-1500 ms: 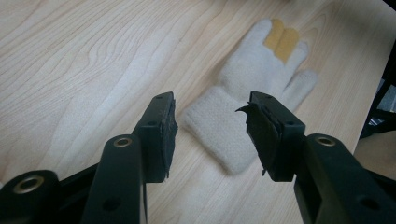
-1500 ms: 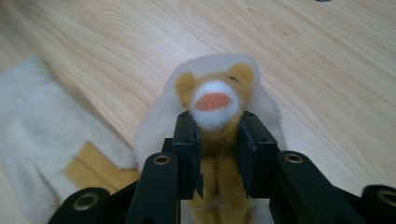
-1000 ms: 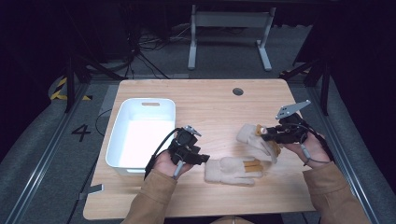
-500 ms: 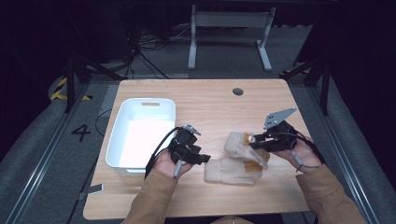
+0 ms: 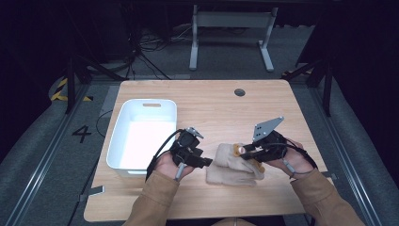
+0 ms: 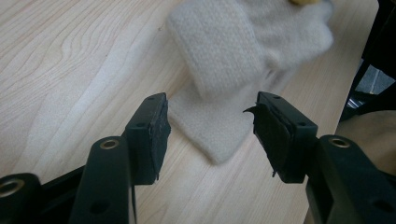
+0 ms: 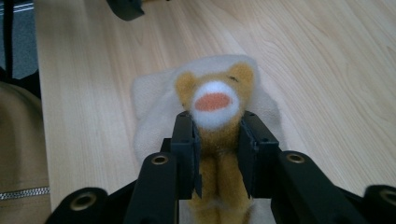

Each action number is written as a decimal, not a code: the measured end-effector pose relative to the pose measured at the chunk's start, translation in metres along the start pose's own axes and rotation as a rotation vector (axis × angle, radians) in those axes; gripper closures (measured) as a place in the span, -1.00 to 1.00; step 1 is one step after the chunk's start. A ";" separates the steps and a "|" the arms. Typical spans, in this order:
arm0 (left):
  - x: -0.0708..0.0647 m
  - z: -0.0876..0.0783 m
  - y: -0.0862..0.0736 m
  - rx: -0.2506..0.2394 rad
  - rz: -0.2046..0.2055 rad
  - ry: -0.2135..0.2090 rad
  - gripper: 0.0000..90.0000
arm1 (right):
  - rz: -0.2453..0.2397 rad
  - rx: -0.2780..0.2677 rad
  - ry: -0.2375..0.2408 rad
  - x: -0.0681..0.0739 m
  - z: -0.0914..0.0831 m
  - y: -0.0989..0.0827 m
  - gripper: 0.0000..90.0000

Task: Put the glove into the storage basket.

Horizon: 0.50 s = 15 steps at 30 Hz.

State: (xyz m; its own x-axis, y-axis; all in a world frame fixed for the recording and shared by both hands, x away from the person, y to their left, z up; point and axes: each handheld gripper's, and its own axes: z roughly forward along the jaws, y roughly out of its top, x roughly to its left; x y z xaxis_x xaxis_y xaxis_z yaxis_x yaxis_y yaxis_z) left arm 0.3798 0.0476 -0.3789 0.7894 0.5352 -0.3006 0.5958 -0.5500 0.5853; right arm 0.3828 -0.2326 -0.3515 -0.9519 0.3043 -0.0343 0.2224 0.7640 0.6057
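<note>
Your right claw [image 7: 217,140] is clamped on the neck of a small orange plush toy [image 7: 215,100], its white muzzle poking out just past the pads. Under and beyond the toy lies a cream knitted cloth [image 7: 154,100] on the bench [image 7: 327,70]. Your left claw [image 6: 210,135] stands open just above the bench, gripping nothing, with a corner of the cloth [image 6: 219,60] lying between its jaws. A white tub [image 5: 143,136] sits beside your left claw, away from the cloth.
</note>
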 end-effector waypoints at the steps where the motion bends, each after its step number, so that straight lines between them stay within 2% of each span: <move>1: 0.000 0.000 0.000 -0.001 -0.001 0.000 0.02 | -0.007 -0.001 0.007 0.001 0.001 0.001 0.56; 11: 0.000 0.000 0.000 0.000 -0.006 0.004 0.05 | -0.064 0.015 0.071 0.011 0.011 0.003 0.55; 15: 0.002 0.001 0.000 0.004 -0.017 0.011 0.06 | -0.074 0.030 0.081 0.012 0.018 0.004 0.55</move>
State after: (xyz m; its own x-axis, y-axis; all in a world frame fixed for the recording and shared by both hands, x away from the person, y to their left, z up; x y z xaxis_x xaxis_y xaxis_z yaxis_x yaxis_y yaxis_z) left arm 0.3811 0.0478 -0.3803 0.7776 0.5512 -0.3025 0.6097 -0.5436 0.5769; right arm 0.3760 -0.2162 -0.3639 -0.9796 0.2006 -0.0131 0.1560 0.7997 0.5798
